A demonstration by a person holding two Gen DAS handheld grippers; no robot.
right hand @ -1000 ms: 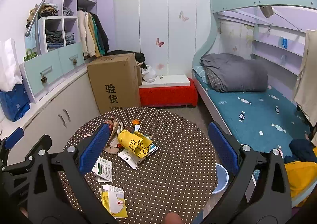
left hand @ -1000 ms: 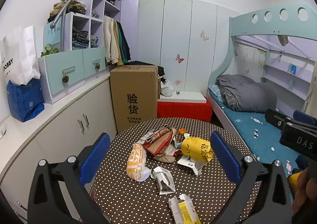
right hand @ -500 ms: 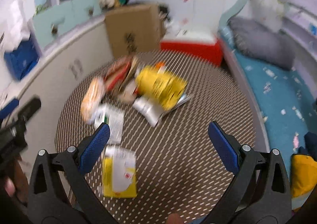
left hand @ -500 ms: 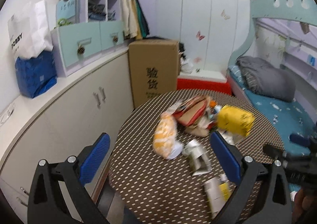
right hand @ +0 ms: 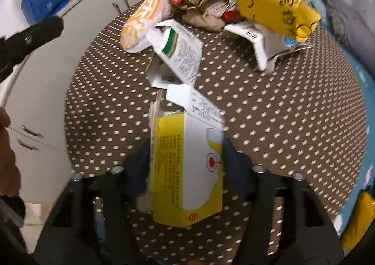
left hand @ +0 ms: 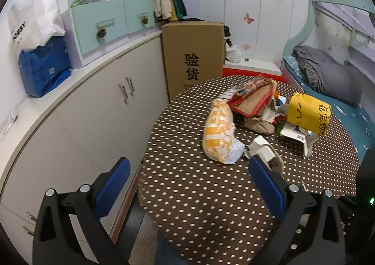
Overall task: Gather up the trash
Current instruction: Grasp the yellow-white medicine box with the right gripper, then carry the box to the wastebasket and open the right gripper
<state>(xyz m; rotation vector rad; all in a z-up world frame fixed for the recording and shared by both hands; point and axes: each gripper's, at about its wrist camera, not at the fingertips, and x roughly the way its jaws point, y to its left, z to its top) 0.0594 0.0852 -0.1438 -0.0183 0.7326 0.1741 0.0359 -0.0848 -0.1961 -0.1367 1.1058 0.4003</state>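
Trash lies on a round brown polka-dot table (left hand: 199, 197): an orange-and-white bag (left hand: 219, 133), a red-and-tan paper bag (left hand: 254, 103), a yellow pouch (left hand: 308, 113) and a white-green carton (left hand: 263, 151). My left gripper (left hand: 187, 185) is open and empty above the table's near left edge. In the right wrist view, my right gripper (right hand: 187, 168) has its blue fingers closed against both sides of an opened yellow-and-white carton (right hand: 189, 168) on the table (right hand: 293, 124). Beyond it lie the white-green carton (right hand: 180, 54), the orange bag (right hand: 143, 21) and the yellow pouch (right hand: 274, 4).
White cabinets (left hand: 82, 124) curve along the left, with a blue bag (left hand: 44, 65) on top. A tall cardboard box (left hand: 193, 54) stands behind the table. A bunk bed (left hand: 328, 72) with a grey blanket is at the right.
My right gripper dropped down to the table and closed around the yellow-and-white carton. My left gripper swung left, toward the cabinets, and stayed open.
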